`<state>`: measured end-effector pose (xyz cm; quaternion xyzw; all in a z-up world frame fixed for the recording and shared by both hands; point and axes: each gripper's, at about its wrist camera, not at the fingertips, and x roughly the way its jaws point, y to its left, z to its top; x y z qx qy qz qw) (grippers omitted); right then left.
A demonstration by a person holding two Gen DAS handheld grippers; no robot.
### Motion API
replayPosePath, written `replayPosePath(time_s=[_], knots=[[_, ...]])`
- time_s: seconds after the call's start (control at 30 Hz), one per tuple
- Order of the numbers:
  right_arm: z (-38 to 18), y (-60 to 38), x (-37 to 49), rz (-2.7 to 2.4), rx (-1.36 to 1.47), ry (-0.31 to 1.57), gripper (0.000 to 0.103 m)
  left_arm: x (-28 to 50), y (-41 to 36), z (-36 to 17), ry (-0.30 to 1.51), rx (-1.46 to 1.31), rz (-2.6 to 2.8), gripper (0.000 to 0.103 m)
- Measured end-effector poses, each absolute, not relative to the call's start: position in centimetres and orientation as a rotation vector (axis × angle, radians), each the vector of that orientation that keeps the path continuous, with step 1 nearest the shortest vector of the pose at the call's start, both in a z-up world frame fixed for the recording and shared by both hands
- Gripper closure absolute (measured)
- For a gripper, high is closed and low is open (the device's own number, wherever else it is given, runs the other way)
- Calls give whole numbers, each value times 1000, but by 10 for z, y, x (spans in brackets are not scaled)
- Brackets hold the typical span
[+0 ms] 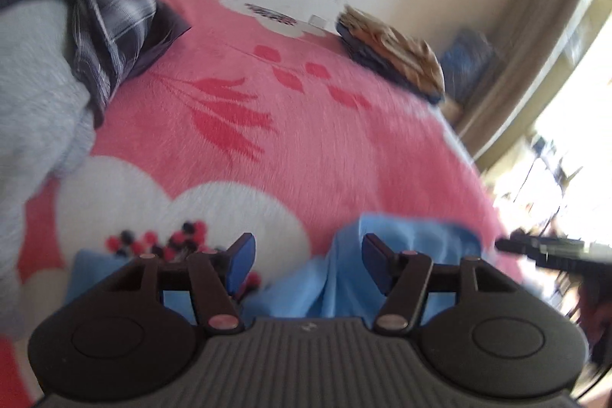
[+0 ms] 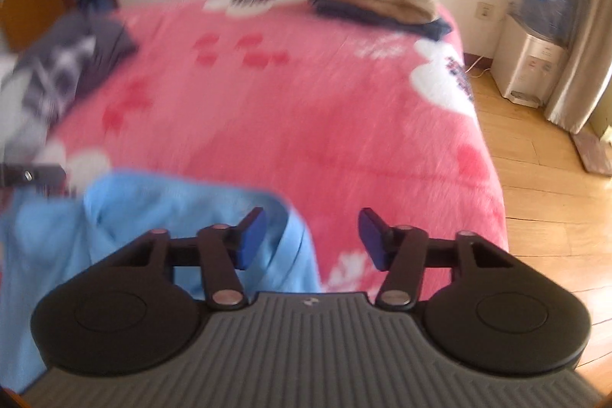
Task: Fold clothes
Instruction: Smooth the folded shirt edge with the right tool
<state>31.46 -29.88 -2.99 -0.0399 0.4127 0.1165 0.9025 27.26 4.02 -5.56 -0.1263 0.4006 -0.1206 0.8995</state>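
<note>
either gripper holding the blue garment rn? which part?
No. Left gripper and right gripper are both open, with the blue garment lying loose below.

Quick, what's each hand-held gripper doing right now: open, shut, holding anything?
Left hand-held gripper: open, holding nothing; blue garment lies below it.
Right hand-held gripper: open, holding nothing.

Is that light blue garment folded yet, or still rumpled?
Still rumpled: the light blue garment lies bunched in loose creases on the pink blanket, with no flat, squared edges.
</note>
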Motion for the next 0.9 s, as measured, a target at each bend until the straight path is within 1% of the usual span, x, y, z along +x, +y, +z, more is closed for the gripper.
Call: replayPosePath(time_s=[0.03,0.07,0.1,0.13,0.2,0.37,0.4,0.47,0.5,0.57,0.6,0.63,0.67,0.7,0.73,0.77,0.9], knots=[[-34,-295,314,240,-110,868,70,267,36,-57,824,-219,-245,40],[-40,-291,313,227,-135,882,78,263,31,-60,826,-184,-240,40],[-45,-290,313,217,-140,902,92,260,26,-63,831,-149,-234,40],[-49,-292,315,211,-123,921,97,258,23,-67,838,-127,-227,41],[-55,-297,316,193,-94,940,102,257,20,-73,843,-104,-210,41],[-45,-315,314,163,33,882,102,254,21,-79,835,-62,-177,41],[-42,-316,311,179,51,878,99,254,22,-80,836,-56,-174,41],[-44,-313,313,210,75,920,99,254,22,-82,835,-47,-169,41],[-45,-310,314,218,72,928,95,254,22,-83,834,-45,-167,41],[-48,-301,314,236,55,944,82,254,22,-85,832,-49,-160,41],[-50,-297,314,246,41,952,69,254,22,-86,832,-50,-157,41],[-54,-293,315,241,17,962,66,253,21,-86,831,-49,-154,41],[-58,-289,315,236,-8,972,67,253,21,-87,830,-49,-152,41],[-61,-288,315,222,-27,975,74,253,21,-87,830,-50,-151,41],[-62,-291,315,221,-10,968,91,254,22,-87,831,-52,-152,41],[-62,-293,314,219,8,961,94,254,23,-87,831,-55,-154,41],[-49,-316,310,209,148,896,96,255,25,-87,835,-59,-157,41]])
